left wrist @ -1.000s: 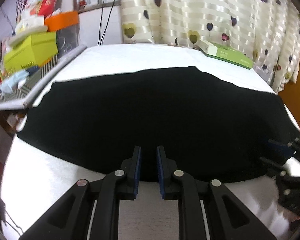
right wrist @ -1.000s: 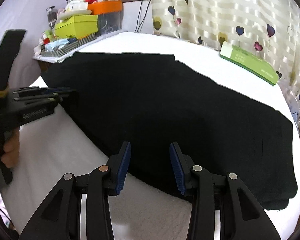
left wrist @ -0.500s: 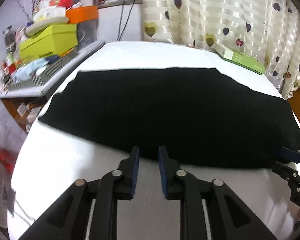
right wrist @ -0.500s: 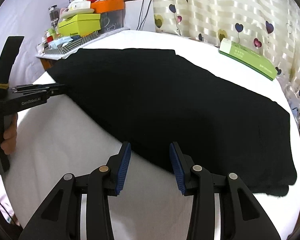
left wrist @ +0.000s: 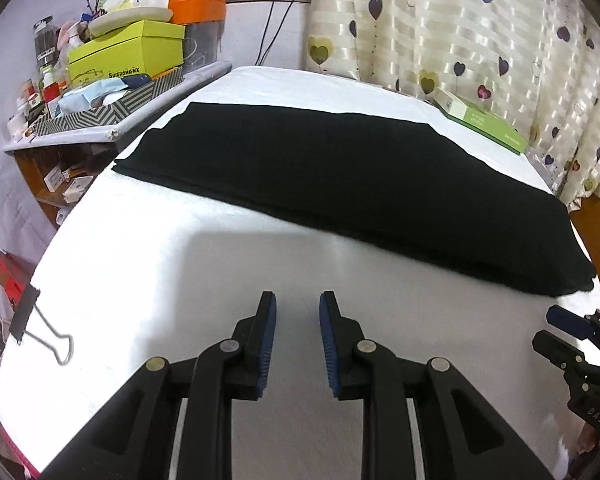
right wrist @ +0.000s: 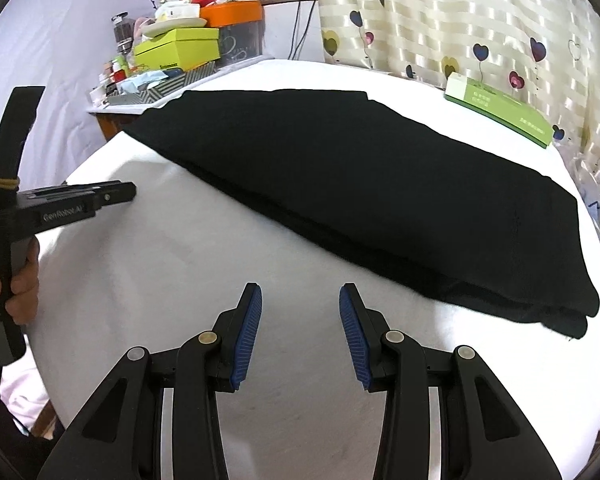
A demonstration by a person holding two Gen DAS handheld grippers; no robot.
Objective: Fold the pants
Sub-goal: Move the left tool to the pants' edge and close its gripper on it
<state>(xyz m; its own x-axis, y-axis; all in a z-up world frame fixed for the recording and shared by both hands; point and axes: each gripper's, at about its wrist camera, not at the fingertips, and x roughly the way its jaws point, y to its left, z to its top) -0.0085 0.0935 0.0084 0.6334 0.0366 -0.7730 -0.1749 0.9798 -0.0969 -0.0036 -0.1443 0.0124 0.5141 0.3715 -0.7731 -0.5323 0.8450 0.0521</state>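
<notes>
Pants: one black pair (left wrist: 352, 184), folded lengthwise into a long band with stacked edges along its near side, lying flat across the far half of the white table (left wrist: 148, 248), from far left to near right.
Grippers: two. The left gripper (left wrist: 298, 338) hangs over bare cloth near the table's front edge, its blue pads a modest gap apart and holding nothing. The right gripper (right wrist: 300, 332) hangs over bare cloth too, jaws spread wider, also empty.
Hands: one in sight, the person's left hand (right wrist: 18, 276), wrapped round the left tool's handle at the left edge of the right wrist view.
Boxes: one flat green box (left wrist: 482, 126) on the far right of the table by the heart-print curtain (left wrist: 460, 28); one lime box (left wrist: 128, 54) and one orange box (left wrist: 198, 8) on the cluttered shelf far left.
Clip: one black binder clip (left wrist: 40, 328) on the near left edge of the table.
Change from a second ago: both grippers were right over the near hem of the pants then; now both are well back from it, with a wide strip of white between pads and fabric. The pants lie as before.
</notes>
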